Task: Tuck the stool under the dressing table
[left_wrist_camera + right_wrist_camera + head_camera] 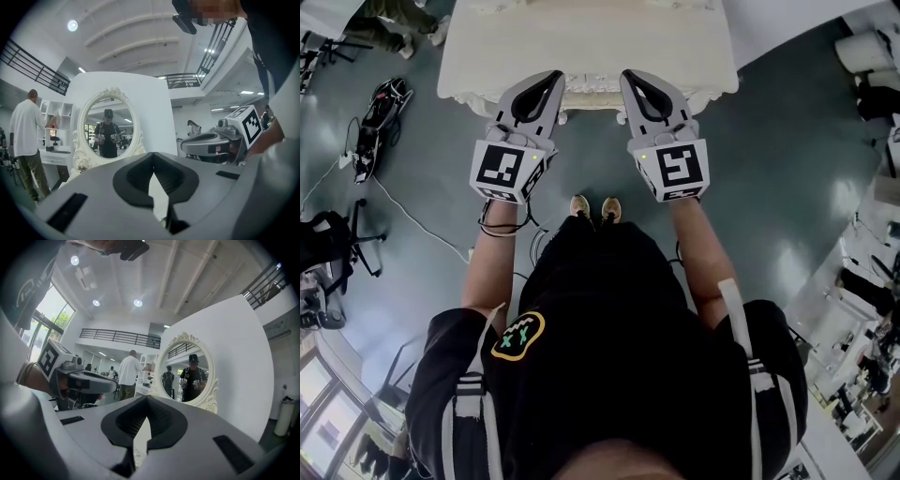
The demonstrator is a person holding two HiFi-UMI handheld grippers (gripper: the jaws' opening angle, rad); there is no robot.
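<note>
In the head view the person stands facing the white dressing table [581,37], shoes [595,208] on the grey floor [769,187] just short of it. The left gripper [551,81] and right gripper [633,81] are held out level side by side, their tips over the table's carved front edge. The stool shows nowhere in this view; it may already sit beneath the table top, hidden, but I cannot tell. By that reading the tucking is either done or not begun, and the next move calls for finding the stool first, then pushing it in squarely between the table legs. In the left gripper view the left gripper [153,157] has its jaws together at the tips with nothing between them, pointing at the oval mirror [108,133]; the right gripper [211,143] hangs beside it. In the right gripper view the right gripper [147,401] likewise has its jaws closed and empty, touching nothing, with the mirror [187,373] ahead and the left gripper [84,380] alongside.
</note>
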